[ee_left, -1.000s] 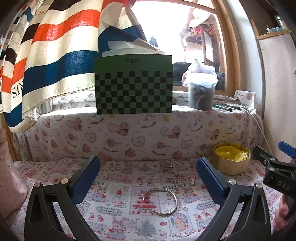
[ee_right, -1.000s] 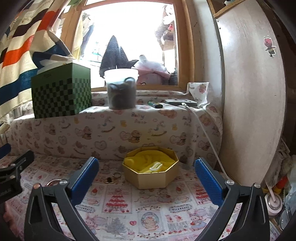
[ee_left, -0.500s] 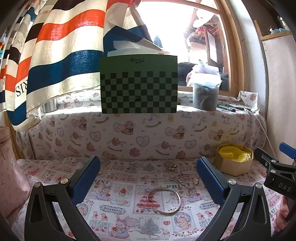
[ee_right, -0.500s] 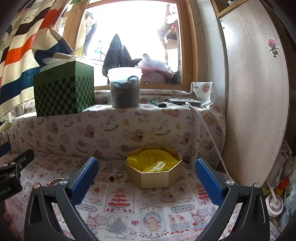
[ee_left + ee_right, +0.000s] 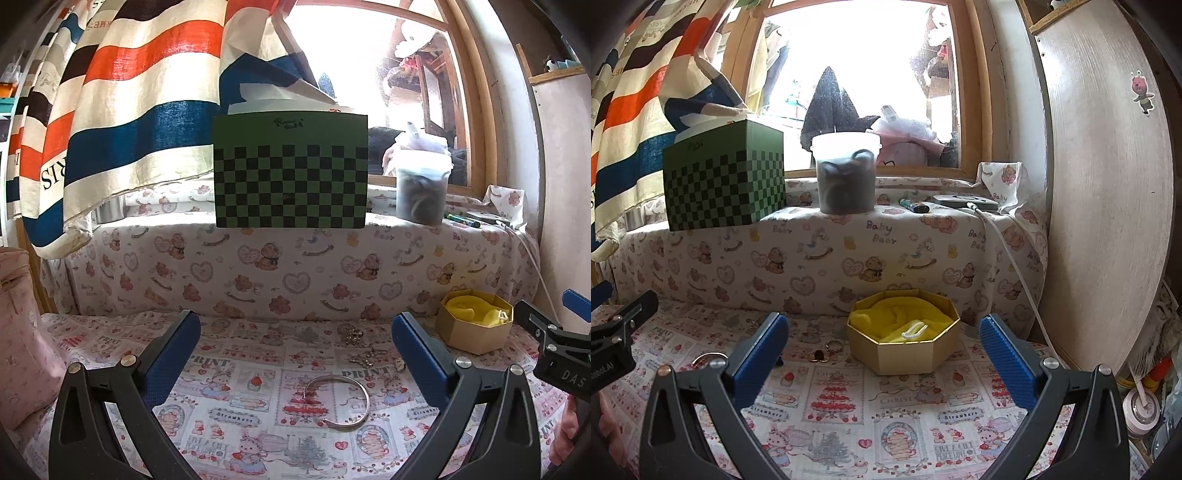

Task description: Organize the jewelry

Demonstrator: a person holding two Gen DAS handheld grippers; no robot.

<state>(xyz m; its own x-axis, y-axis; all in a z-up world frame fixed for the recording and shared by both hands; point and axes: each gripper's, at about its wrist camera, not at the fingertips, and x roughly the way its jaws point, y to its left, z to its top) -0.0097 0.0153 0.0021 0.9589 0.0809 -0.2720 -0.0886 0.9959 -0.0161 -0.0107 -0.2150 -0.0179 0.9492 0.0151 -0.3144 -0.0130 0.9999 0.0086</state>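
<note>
**Both grippers hover with fingers apart over scattered jewelry**

The left gripper (image 5: 295, 347) hangs above the printed bench cloth (image 5: 258, 435), fingers spread wide and empty. Between them, at 6 o'clock, lies a silver bangle (image 5: 338, 400). Beyond it sit small trinkets (image 5: 364, 356). The right gripper (image 5: 882, 347) is likewise spread; past it, at 12 o'clock, stands the gold octagonal box (image 5: 905, 354) with yellow lining, rings (image 5: 827, 350) just left of it.
</note>
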